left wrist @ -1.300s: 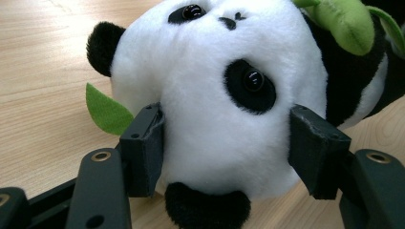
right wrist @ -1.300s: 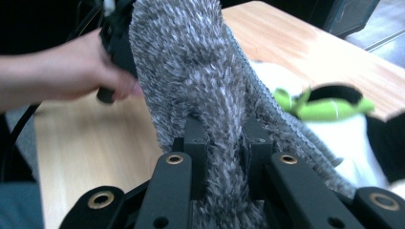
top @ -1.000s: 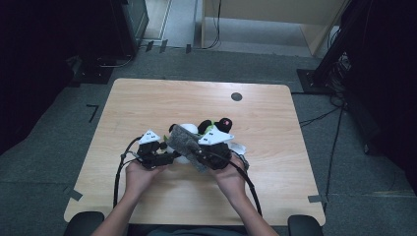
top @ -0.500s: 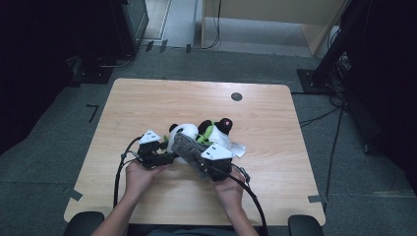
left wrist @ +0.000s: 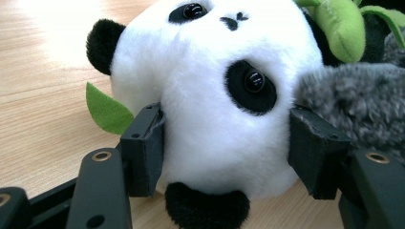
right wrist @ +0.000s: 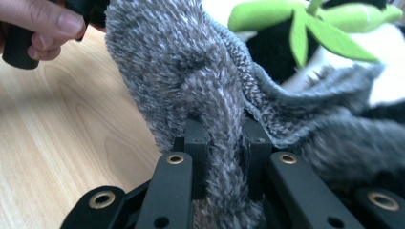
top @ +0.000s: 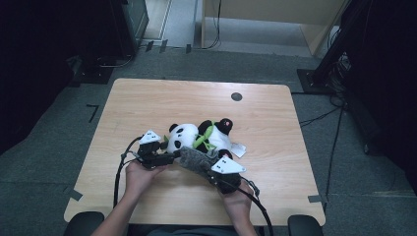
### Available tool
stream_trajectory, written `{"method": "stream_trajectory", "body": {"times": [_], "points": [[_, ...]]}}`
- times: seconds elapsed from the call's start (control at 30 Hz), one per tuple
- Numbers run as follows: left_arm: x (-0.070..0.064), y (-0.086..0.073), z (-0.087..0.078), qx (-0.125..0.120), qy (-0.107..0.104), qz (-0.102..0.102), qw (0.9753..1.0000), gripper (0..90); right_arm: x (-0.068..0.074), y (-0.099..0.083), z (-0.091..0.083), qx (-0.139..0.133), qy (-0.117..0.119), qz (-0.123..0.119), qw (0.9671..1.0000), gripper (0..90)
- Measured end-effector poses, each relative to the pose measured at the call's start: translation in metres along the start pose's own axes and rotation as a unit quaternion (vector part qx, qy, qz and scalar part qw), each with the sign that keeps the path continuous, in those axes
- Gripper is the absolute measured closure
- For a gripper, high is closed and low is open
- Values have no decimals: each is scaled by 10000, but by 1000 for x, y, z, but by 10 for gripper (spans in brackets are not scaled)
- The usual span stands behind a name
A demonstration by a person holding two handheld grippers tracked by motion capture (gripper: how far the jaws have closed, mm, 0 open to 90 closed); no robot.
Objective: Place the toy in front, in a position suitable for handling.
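A black-and-white panda plush (top: 184, 136) with green leaves (top: 204, 135) lies mid-table. A grey fuzzy cloth (top: 194, 160) is draped along its near side. My left gripper (top: 168, 153) has the panda's head (left wrist: 210, 109) between its jaws, with both pads pressing into the fur. The grey cloth (left wrist: 353, 100) lies against its right jaw. My right gripper (top: 210, 169) is shut on a fold of the grey cloth (right wrist: 191, 71), which rises from between its jaws (right wrist: 224, 138). The leaves (right wrist: 305, 33) lie behind the cloth.
The wooden table (top: 147, 98) has a black round grommet (top: 236, 96) near its far edge. A white tag (top: 239, 150) sticks out at the panda's right. The person's hand (right wrist: 47, 24) holds the left gripper's handle. Dark equipment and cables surround the table.
My right gripper has drawn back toward the table's near edge with the grey cloth, stretching it out. The left gripper stays at the panda's head.
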State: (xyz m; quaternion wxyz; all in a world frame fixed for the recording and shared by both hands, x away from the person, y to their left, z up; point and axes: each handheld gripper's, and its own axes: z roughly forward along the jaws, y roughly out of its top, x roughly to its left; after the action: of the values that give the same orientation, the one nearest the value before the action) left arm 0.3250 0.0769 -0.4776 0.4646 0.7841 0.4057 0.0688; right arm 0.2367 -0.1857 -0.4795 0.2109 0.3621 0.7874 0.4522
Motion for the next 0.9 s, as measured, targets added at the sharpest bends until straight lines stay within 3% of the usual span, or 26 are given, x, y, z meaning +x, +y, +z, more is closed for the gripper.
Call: {"method": "stream_trajectory", "body": {"times": [0.37,0.67,0.9], "points": [[0,0,0,17,-10,21,10000,359,-2,-15,-12,185,-107,-78,9997,787],[0,2,1,63,6,104,9999,363,-18,-29,-30,289,-246,333,9987,786],[0,3,1,98,-8,141,9999,369,-30,-35,-42,293,-488,504,9971,786]]}}
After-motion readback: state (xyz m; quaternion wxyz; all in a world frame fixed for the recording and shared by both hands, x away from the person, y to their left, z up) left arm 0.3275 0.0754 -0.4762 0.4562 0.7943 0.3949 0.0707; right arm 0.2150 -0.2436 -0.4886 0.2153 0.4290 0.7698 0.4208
